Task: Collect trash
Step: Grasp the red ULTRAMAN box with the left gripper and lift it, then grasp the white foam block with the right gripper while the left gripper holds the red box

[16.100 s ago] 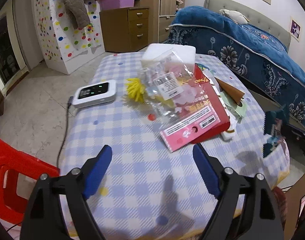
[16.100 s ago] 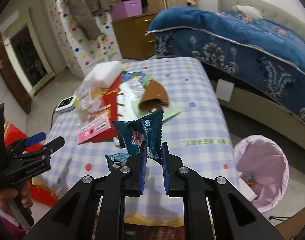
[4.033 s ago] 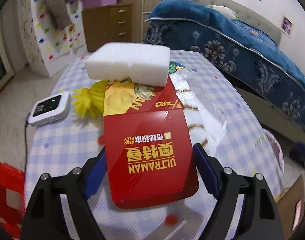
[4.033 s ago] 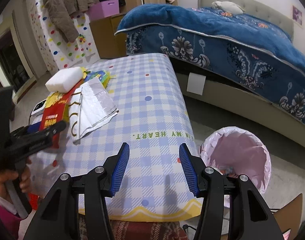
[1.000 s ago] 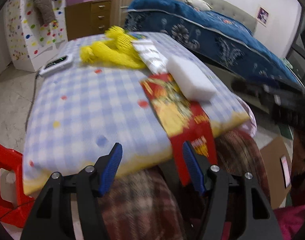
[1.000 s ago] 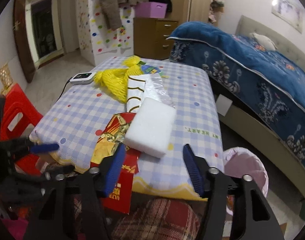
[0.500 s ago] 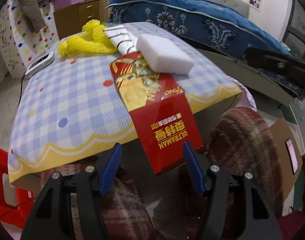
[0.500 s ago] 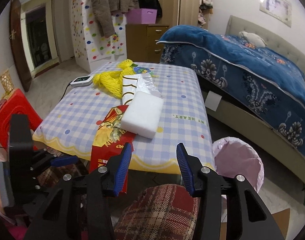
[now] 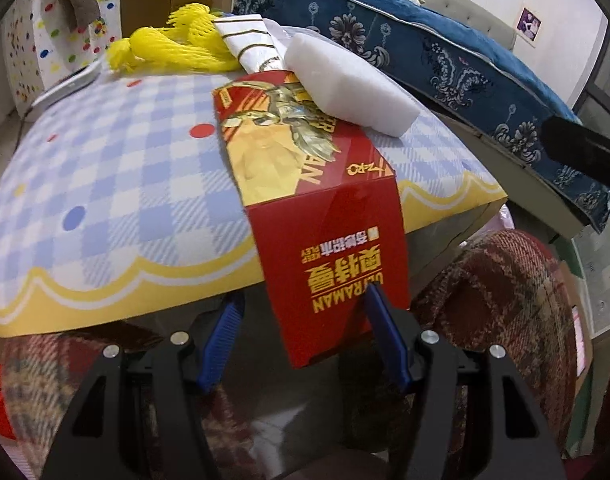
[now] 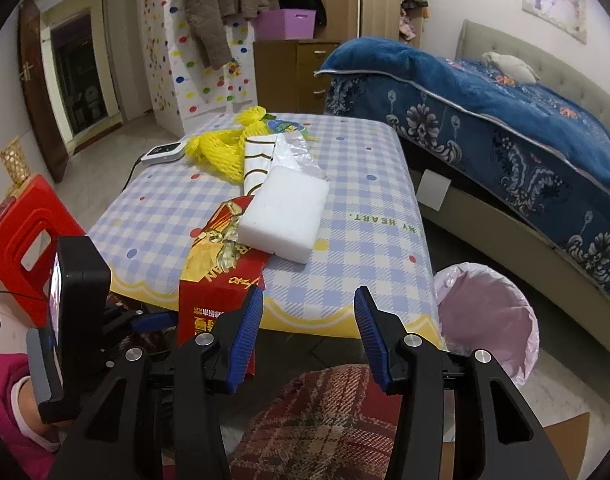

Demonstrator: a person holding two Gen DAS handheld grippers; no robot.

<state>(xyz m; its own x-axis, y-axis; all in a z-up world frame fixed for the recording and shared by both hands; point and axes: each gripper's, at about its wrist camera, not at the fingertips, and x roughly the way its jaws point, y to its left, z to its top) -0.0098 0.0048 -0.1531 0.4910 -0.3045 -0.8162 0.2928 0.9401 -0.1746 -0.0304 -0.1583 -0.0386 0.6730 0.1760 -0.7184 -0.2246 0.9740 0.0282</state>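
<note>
A red carton [image 9: 325, 240] is hanging half off the near edge of the checked surface [image 9: 117, 184], its far end pinned under a white foam block [image 9: 345, 80], which is likely keeping it from sliding to the floor. The left tongs [image 9: 303, 340] are waiting wide open around its drooping end, gripping nothing; the right tongs [image 10: 307, 332] are gaping empty too. Yellow foam netting [image 10: 221, 148] and a striped white bag [image 10: 259, 160] are lying farther back. The pink-lined bin [image 10: 485, 312] is standing on the floor to the right, beside the bed [image 10: 505, 120].
</note>
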